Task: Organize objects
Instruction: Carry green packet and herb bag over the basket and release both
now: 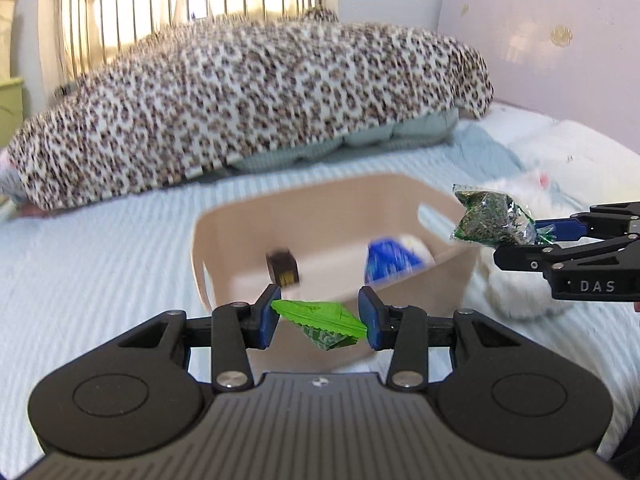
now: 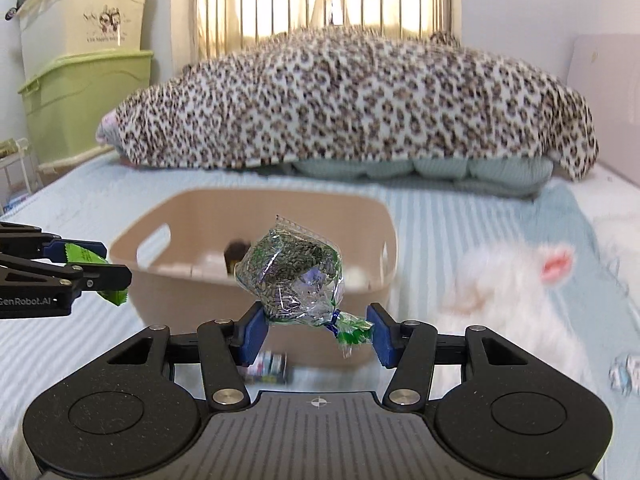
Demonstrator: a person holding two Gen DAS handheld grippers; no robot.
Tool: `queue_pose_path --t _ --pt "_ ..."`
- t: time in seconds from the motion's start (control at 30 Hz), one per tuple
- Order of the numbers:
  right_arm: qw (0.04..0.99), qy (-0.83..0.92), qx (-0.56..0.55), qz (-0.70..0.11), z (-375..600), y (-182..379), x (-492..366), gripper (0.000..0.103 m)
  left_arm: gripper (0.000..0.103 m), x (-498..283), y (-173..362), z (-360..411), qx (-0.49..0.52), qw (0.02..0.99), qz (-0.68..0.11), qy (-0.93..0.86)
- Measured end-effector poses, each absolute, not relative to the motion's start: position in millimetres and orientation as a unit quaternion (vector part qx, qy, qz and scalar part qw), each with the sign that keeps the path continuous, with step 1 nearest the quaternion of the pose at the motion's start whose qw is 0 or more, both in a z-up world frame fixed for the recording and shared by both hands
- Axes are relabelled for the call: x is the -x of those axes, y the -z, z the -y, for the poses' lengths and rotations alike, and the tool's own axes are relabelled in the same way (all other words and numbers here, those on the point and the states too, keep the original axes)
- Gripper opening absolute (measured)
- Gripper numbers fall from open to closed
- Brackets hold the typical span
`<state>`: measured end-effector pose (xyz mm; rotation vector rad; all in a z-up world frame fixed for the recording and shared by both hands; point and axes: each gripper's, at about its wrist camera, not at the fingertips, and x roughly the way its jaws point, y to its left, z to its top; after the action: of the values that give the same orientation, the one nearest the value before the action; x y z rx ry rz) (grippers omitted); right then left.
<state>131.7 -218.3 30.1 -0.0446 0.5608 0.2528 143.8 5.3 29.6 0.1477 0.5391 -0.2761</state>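
Observation:
My left gripper is shut on a bright green packet, held in the air just in front of a beige basket on the bed. In the right wrist view the same gripper shows at the left with the green packet. My right gripper is shut on a clear bag of dark seeds, gripped at its knotted tail. It also appears at the right of the left wrist view, gripper and seed bag. Inside the basket lie a dark cube and a blue-white packet.
A leopard-print blanket is heaped behind the basket. A white plush toy lies to the basket's right. A small colourful box sits on the sheet before the basket. Green and cream storage bins stand at the far left.

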Motion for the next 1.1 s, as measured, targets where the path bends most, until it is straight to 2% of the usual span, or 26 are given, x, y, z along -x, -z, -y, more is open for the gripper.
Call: queue_pose_path --t 0.33,0.53,0.67,0.9,0.93,0.97,1.0,1.03,1.1 --pt "0.962 -0.124 0.007 -0.242 214.2 -52.8 -185.8 0.051 0.045 -204.8 -43.4 2.3 -0.080 0.963 -0.247 0.075" --pt "0.958 -0.121 0.015 -0.260 202.9 -38.7 -219.3 0.051 0.045 -238.7 -29.9 5.4 -0.093 0.957 -0.271 0.037" --pt "0.951 -0.118 0.016 -0.287 196.8 -21.6 -236.7 0.051 0.045 -253.7 -7.4 11.0 -0.138 0.950 -0.280 0.016" --pt "0.931 -0.129 0.021 -0.341 188.9 6.9 -247.5 0.052 0.045 -268.9 30.0 -0.4 -0.128 0.927 -0.351 -0.004" --pt "0.930 -0.129 0.022 -0.344 189.0 8.1 -246.4 0.052 0.046 -268.8 31.8 -1.5 -0.129 0.926 -0.355 -0.005" --pt "0.929 -0.130 0.022 -0.345 189.6 8.3 -245.0 0.061 0.046 -268.0 32.5 -3.0 -0.129 0.925 -0.357 -0.006" --pt "0.930 -0.128 0.021 -0.343 190.7 7.6 -242.9 0.064 0.047 -265.9 31.6 -4.2 -0.127 0.926 -0.356 -0.003" --pt "0.932 -0.127 0.021 -0.339 192.3 5.6 -239.9 0.064 0.056 -263.4 29.7 -5.8 -0.123 0.926 -0.356 0.001" --pt "0.935 -0.127 0.024 -0.331 194.1 0.5 -234.2 0.073 0.073 -255.2 24.8 -6.7 -0.116 0.930 -0.350 0.008"
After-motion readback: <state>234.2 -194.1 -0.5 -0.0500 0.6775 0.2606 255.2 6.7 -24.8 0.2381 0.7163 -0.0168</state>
